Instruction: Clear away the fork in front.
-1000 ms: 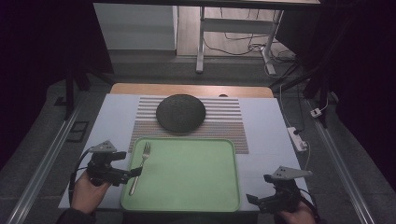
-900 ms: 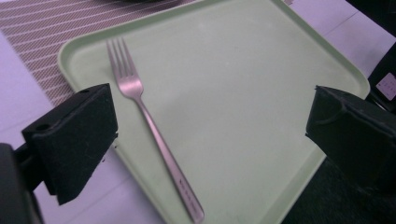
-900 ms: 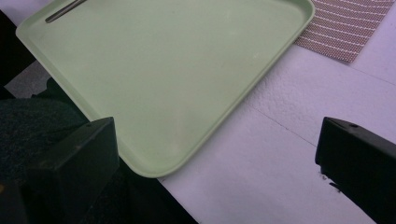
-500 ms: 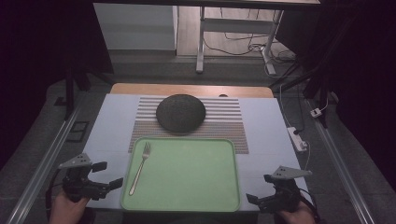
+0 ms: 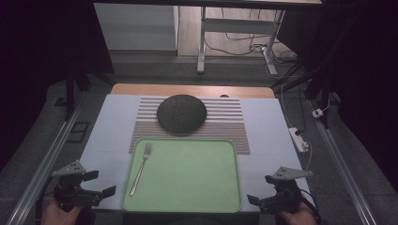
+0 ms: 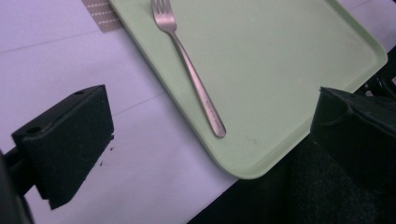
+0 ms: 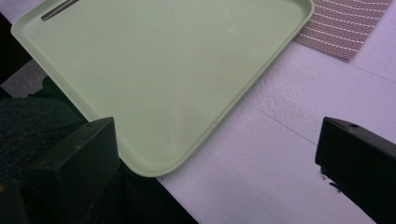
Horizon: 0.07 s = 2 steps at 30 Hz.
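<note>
Left tool [image 5: 96,187] sits just beside fork [image 5: 141,168].

In my left gripper view the tray [image 6: 280,56] runs off the top and right edges, and my right-hand jaw covers part of its rim. In my right gripper view only the fork [image 7: 58,9] handle's tip pokes in at the top edge. The striped mat [image 5: 225,126] lies partly hidden under the dark plate [image 5: 181,113] and the tray.
</note>
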Tool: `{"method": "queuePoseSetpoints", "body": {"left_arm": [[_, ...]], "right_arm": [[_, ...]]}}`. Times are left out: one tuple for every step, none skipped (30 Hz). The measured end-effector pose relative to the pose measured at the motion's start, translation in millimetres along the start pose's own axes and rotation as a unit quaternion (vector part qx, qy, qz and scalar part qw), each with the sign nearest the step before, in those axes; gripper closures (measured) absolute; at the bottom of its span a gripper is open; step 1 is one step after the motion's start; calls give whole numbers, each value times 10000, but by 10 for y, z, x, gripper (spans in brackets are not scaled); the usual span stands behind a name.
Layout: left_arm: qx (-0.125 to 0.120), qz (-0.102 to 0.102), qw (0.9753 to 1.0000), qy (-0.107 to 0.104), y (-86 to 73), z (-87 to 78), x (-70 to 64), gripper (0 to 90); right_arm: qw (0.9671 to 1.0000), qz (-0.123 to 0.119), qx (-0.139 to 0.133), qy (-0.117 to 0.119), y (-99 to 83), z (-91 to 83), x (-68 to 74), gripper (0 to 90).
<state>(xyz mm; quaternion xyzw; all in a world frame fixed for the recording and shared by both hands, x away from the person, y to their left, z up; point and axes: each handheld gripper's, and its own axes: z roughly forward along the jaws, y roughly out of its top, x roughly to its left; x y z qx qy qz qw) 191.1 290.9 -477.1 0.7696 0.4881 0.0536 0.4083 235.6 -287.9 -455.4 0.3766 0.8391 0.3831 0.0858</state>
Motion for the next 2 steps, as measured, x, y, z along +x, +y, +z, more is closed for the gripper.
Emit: {"method": "queuePoseSetpoints", "body": {"left_arm": [[-8,5,10000,-8,4,2,-1,0],[-6,14,10000,-22,9,4,-2,0]], "right_arm": [[10000,3,5,-1,0,1,0,0],[10000,-6,13,-7,-2,3,-3,0]]}}
